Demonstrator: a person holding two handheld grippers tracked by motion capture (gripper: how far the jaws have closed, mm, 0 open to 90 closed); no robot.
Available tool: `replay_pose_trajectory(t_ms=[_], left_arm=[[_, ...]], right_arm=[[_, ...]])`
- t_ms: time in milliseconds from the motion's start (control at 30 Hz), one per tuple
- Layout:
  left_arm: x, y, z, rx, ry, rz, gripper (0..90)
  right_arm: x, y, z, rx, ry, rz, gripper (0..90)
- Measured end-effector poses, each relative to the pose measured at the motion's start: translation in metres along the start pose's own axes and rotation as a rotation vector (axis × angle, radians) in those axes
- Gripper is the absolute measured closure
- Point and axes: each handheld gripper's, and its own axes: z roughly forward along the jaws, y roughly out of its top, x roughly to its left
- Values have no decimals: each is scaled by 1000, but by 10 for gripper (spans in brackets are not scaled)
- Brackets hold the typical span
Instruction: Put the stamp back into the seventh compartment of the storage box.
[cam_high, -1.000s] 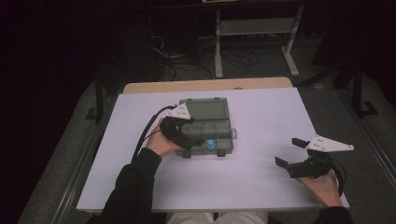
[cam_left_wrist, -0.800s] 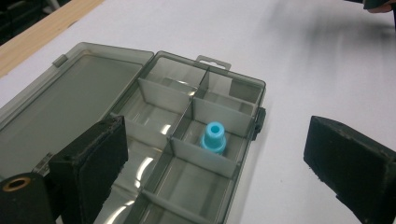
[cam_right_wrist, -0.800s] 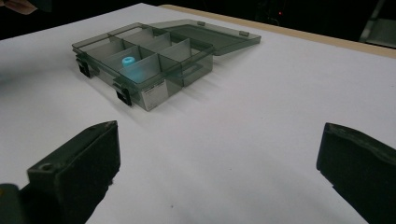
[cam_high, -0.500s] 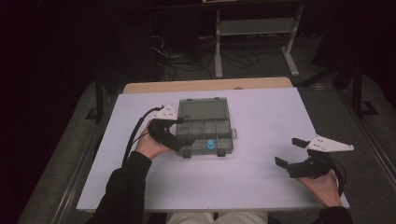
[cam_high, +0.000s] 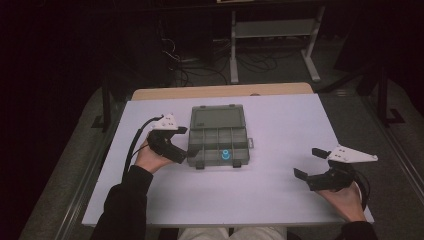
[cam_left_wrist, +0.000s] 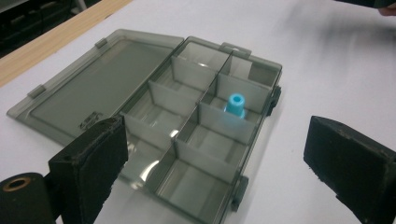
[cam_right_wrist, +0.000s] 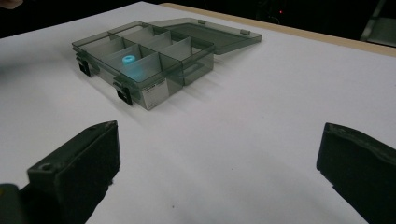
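Observation:
A smoky grey compartment box (cam_high: 210, 149) lies open at the middle of the white table, its lid (cam_high: 216, 118) folded flat toward the far side. One small blue cylinder (cam_high: 225, 155) stands in a front compartment; the other compartments look empty. My left gripper (cam_high: 187, 141) is open at the box's left side, jaws pointing at it. From the left gripper view, the box (cam_left_wrist: 187, 77) and the blue cylinder (cam_left_wrist: 235, 104) lie just beyond the open left gripper (cam_left_wrist: 217, 140). My right gripper (cam_high: 307, 162) is open near the front right, well apart from the box (cam_right_wrist: 154, 91) and the cylinder (cam_right_wrist: 130, 63).
The white table top (cam_high: 280, 125) has bare room right of the box and along the front. A wooden strip (cam_high: 220, 91) runs along its back edge. Beyond it, on the dark floor, are a metal rack (cam_high: 272, 30) and loose cables (cam_high: 185, 65).
My left hand and gripper have drawn back leftward from over the box to its left side. The right gripper has stayed where it was.

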Motion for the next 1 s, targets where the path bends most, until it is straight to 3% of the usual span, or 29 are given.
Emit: replay_pose_trajectory(t_ms=[1000], left_arm=[[9,-46,-38,-46,70,-76,65]], right_arm=[[0,0,0,4,-1,0,0]])
